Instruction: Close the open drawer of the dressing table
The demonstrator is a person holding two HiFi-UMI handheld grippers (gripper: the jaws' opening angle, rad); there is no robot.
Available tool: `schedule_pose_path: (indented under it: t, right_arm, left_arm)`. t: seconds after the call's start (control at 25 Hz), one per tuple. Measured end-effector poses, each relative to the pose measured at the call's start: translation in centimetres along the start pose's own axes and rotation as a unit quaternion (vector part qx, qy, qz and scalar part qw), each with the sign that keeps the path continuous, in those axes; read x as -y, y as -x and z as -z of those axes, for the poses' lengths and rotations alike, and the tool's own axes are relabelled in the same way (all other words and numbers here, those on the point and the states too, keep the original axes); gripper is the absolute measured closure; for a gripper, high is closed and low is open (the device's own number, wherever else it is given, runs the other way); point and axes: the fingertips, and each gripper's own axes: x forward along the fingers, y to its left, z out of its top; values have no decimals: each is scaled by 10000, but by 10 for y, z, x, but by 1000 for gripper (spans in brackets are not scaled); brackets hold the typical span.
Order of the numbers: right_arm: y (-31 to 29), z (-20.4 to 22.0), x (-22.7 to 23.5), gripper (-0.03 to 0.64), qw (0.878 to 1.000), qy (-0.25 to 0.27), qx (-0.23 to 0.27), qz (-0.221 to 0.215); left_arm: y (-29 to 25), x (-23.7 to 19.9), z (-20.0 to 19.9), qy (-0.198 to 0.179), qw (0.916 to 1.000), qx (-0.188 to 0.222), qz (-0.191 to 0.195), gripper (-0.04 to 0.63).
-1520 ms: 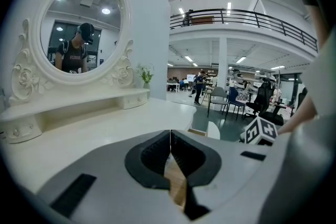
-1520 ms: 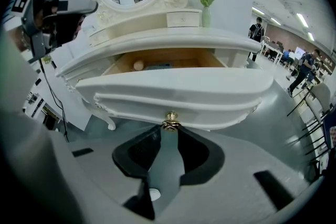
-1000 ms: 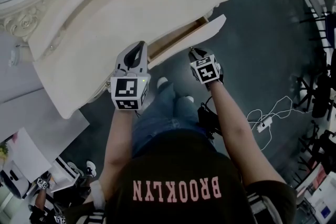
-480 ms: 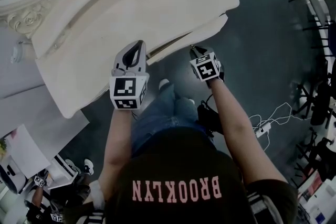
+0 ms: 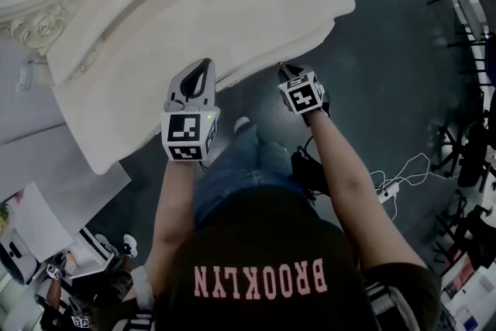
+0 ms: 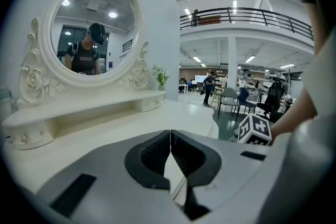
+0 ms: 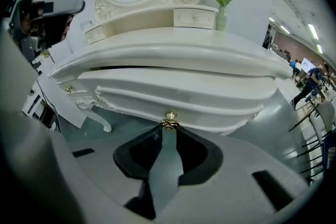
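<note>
At the far left, the cream dressing table (image 5: 194, 4) is filling the upper part of the head view, and its oval mirror (image 6: 92, 34) is reflecting a person in a dark top whose print is too small to read. The left gripper (image 6: 170, 136) is hovering over the tabletop near its front edge. Its jaws are pressed together at the tips and are clasping nothing. The marker cube (image 5: 190, 137) on it is showing black-and-white squares that carry no letters.

Lower in the middle of the head view, the person's dark shirt (image 5: 260, 279) is showing pink capitals that spell BROOKLYN, upside down to the camera.

Right of centre, the right gripper (image 7: 169, 131) is pointing steeply down at the front of the drawer (image 7: 184, 89). Its jaws have just been closing and are pinching the small gold knob (image 7: 169, 119) between their tips. The drawer is sitting in under the curved tabletop, and a thin dark slit is showing along the top of its front at the left.

On the raised shelf, a vase of pale flowers (image 7: 221, 13) is standing at the right end, just beside a small drawer box (image 7: 194, 17). Further right, a white cable (image 5: 395, 182) is looping across the dark floor.
</note>
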Motion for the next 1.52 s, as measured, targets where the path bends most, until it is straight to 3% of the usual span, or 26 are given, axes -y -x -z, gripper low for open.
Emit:
schedule_pose_path:
  t: [1.04, 1.32, 1.52]
  right_arm:
    - [-24, -37, 7, 538, 9988, -416, -78, 238]
    - [-18, -34, 7, 538, 9948, -883, 246, 433]
    - [-5, -36, 7, 538, 9943, -862, 422, 457]
  left_arm:
    - [20, -35, 10, 40, 9995, -66, -312, 591]
    - [26, -21, 6, -24, 9997, -14, -245, 591]
    - [32, -11, 6, -32, 9998, 29, -217, 591]
